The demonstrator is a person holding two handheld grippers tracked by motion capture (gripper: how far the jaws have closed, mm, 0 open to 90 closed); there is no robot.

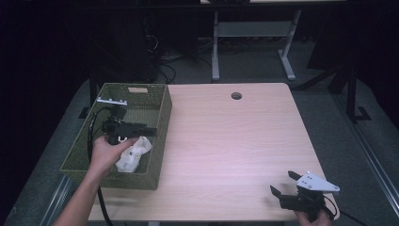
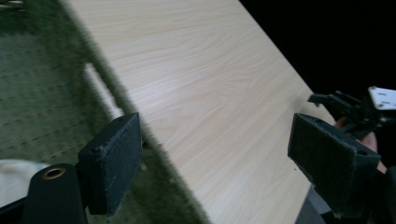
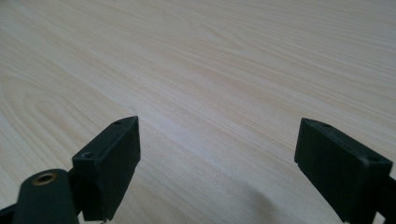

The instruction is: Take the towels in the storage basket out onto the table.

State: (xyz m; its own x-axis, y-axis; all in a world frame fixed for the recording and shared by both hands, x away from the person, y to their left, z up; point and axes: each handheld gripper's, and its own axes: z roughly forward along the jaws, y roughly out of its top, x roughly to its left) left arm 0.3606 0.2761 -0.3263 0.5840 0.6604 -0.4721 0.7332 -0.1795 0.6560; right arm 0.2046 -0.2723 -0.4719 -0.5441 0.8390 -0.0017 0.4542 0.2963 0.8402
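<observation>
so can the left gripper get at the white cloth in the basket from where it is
Probably yes: the left gripper hangs open over the green basket, the white cloth lies just below it, and nothing covers the cloth.

A green woven basket [image 1: 141, 101] sits at the left edge of the wooden surface [image 1: 235, 141]. The left gripper [image 1: 149, 131], hand-held, hangs over a white cloth [image 1: 134, 153] inside it. The right gripper [image 1: 284, 182], jaws apart, rests near the front right corner.

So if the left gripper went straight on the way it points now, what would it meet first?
Probably the basket's right wall: the left gripper points right over the basket, its open jaws at that rim. Whether it clears the wall is unclear; beyond lies the bare table.
</observation>
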